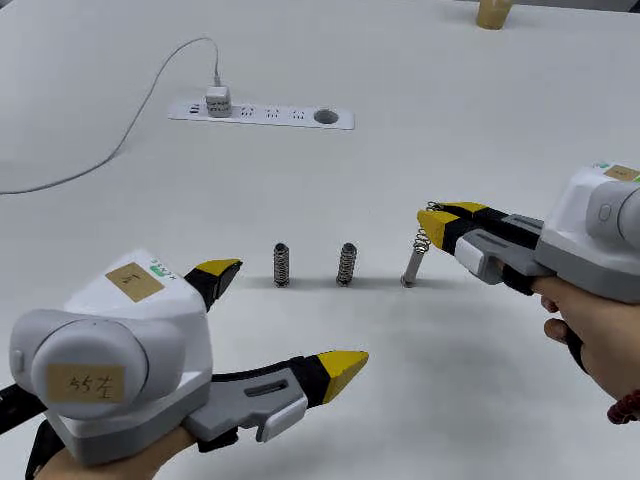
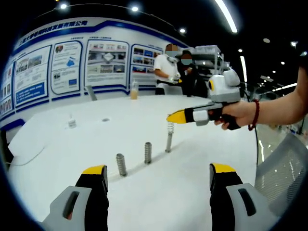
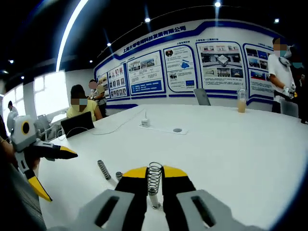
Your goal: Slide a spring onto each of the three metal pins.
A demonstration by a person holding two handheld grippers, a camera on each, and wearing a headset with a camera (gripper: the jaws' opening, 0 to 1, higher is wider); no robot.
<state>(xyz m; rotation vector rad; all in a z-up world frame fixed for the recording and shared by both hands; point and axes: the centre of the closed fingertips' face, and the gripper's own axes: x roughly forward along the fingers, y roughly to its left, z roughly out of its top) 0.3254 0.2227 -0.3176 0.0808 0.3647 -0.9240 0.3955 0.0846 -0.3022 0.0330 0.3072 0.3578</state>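
While the left gripper (image 1: 285,315) hangs spread toward the near edge of the tabletop (image 1: 450,400), the right gripper (image 1: 440,215) pinches a spring (image 1: 421,243).
Spring rides the top of a tilted pin (image 1: 411,270), right end of a mid-tabletop row; two upright pins (image 1: 281,247) (image 1: 348,246) beside it each carry a spring. Power strip (image 1: 275,115) with charger (image 1: 218,100) and cable (image 1: 140,110) lies toward the far edge; cup (image 1: 493,12) at the far edge.
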